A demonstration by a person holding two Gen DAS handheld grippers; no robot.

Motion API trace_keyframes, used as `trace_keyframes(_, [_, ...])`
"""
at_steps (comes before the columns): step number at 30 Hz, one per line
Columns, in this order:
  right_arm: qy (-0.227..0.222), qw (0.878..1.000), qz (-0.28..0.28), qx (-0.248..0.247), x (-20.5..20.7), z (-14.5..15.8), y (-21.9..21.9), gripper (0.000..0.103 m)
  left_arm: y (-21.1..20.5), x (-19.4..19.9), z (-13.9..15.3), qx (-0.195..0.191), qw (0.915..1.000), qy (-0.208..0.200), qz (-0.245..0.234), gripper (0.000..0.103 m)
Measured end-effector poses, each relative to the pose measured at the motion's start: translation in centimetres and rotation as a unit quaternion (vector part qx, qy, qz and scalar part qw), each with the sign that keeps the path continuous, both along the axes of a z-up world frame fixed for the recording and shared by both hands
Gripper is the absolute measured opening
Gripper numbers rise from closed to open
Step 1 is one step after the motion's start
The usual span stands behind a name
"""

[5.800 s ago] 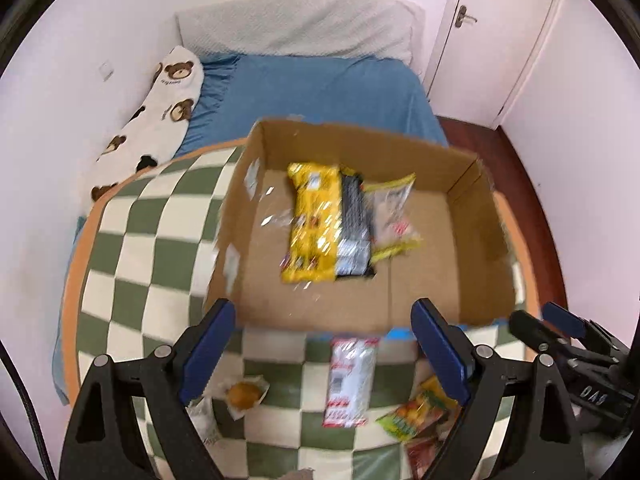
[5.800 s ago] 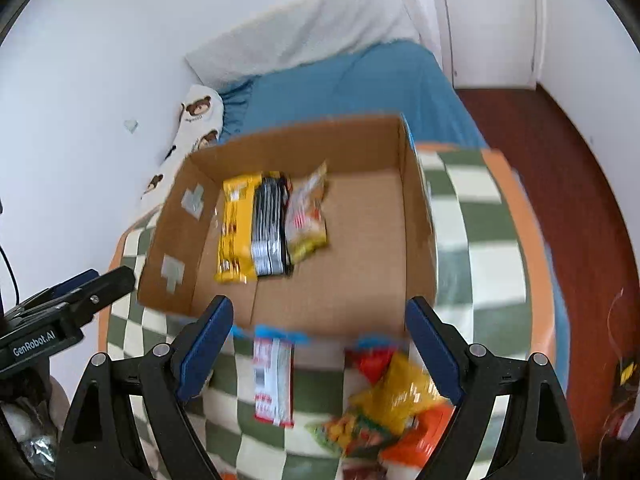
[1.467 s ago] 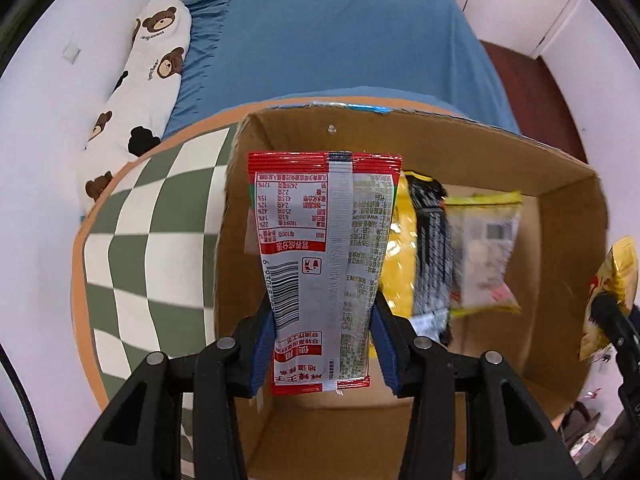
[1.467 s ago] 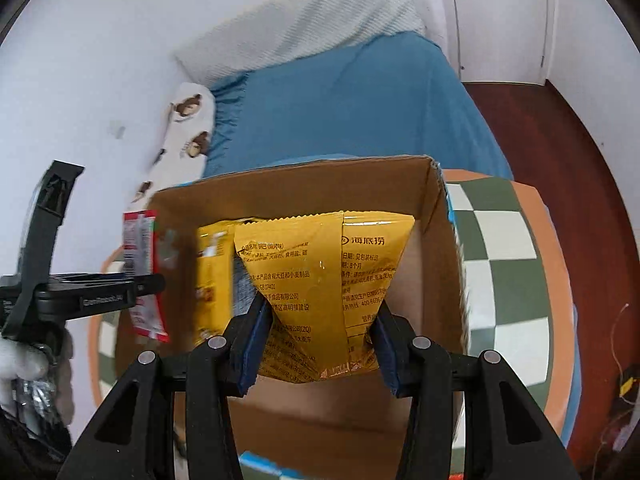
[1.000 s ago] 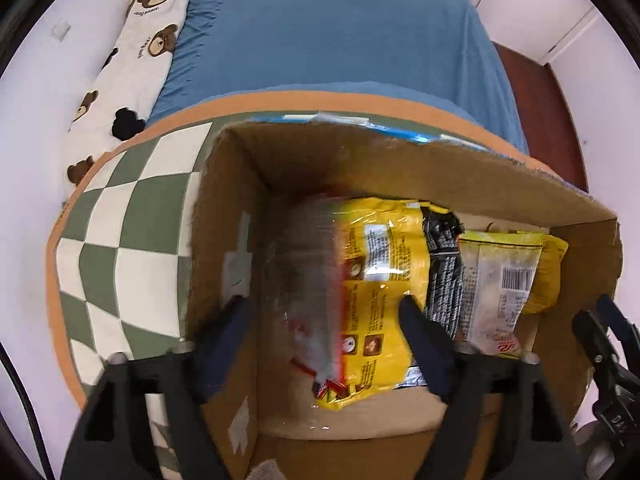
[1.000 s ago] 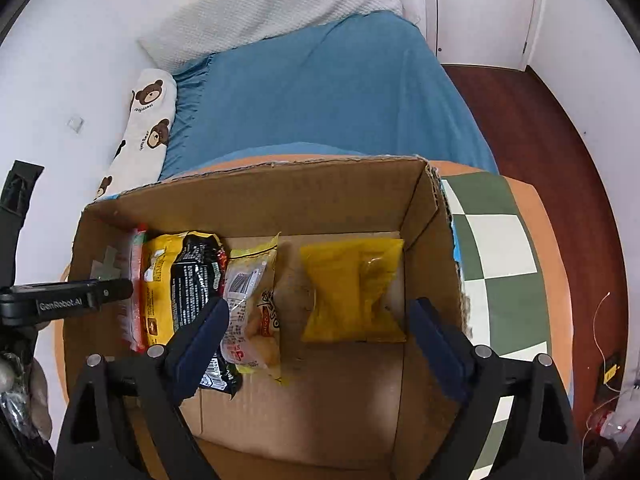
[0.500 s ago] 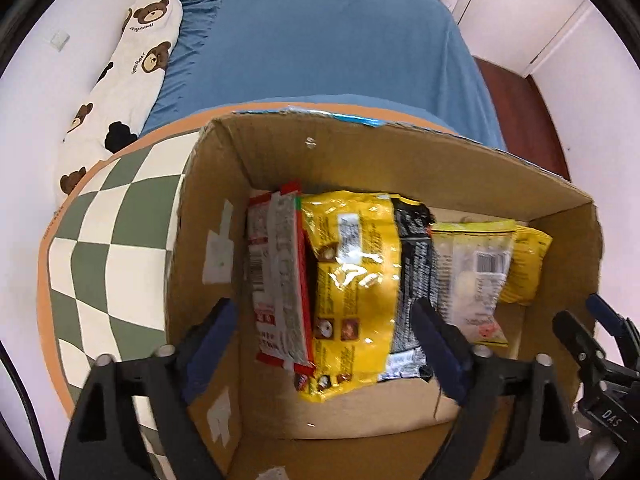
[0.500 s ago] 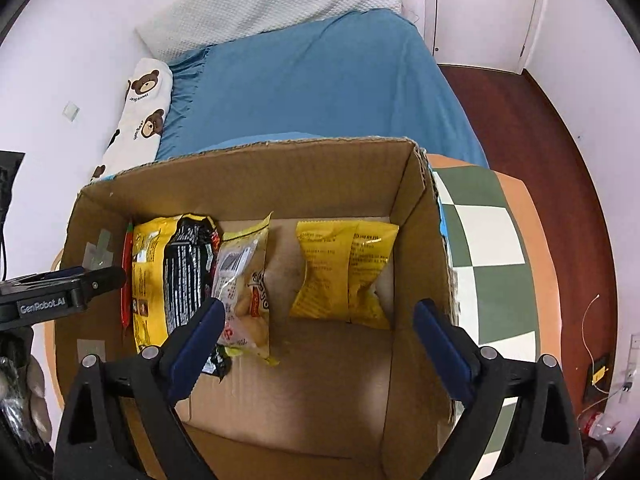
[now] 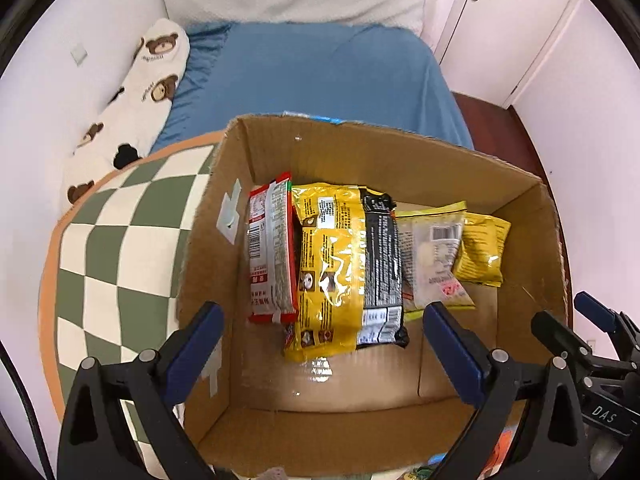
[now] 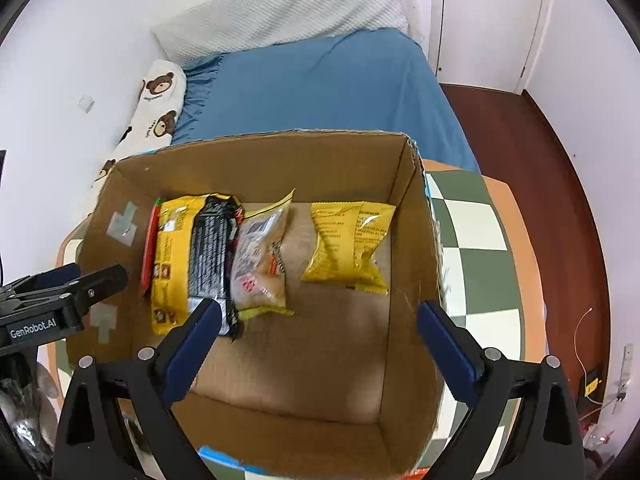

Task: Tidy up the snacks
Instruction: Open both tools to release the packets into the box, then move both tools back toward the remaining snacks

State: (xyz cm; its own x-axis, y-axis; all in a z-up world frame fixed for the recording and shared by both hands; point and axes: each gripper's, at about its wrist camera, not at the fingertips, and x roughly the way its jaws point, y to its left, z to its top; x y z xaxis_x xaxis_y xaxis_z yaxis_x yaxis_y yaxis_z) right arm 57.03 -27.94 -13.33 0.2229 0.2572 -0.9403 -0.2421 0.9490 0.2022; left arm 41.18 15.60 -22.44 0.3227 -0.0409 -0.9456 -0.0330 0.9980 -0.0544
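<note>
Both snack packs that we pinched a moment ago now lie in the cardboard box [image 9: 400, 152], and both tongs have just been opening, with nothing between them.

From the left wrist we see the left tongs [image 9: 324, 328] spread wide above the near part of the box. The red and silver pack [image 9: 270, 248] leans by the left wall of the box. Just beside it lies the big yellow and black pack [image 9: 348, 268], then the clear pack [image 9: 434, 260], then the small yellow bag [image 9: 482, 248] on the far right. The box sits on a tabletop [image 9: 116, 240] with green and white squares and an orange edge. Behind it is a bed [image 9: 312, 72] with a blue sheet, a white pillow with brown bears [image 9: 136, 96] and a white wall. A white door [image 9: 508, 24] stands at the far right. The right tongs [image 9: 576, 320] peek in at the right edge.

From the right wrist we see the right tongs [image 10: 318, 326] spread wide too, over the box [image 10: 412, 260]. The small yellow bag [image 10: 348, 244] lies alone, apart from the clear pack [image 10: 262, 256]. The yellow and black pack [image 10: 192, 256] touches the clear one. The tabletop [image 10: 480, 248] shows on the right, with dark red floor [image 10: 532, 152] past it. The blue bed [image 10: 320, 88] is behind.
</note>
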Motion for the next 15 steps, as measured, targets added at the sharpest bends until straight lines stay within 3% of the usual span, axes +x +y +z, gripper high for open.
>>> trace_keyframes(10, [-0.067,0.998,-0.005,-0.001,-6.0,4.8,-1.2,0.100,0.0,-6.9,4.0,0.004,0.9973,-0.073,-0.002,0.102])
trace_keyframes(15, [-0.095,0.995,-0.013,0.009,-9.1,7.4,-2.1,0.100,-0.4,-10.1,6.3,0.024,0.9934,-0.112,-0.010,0.102])
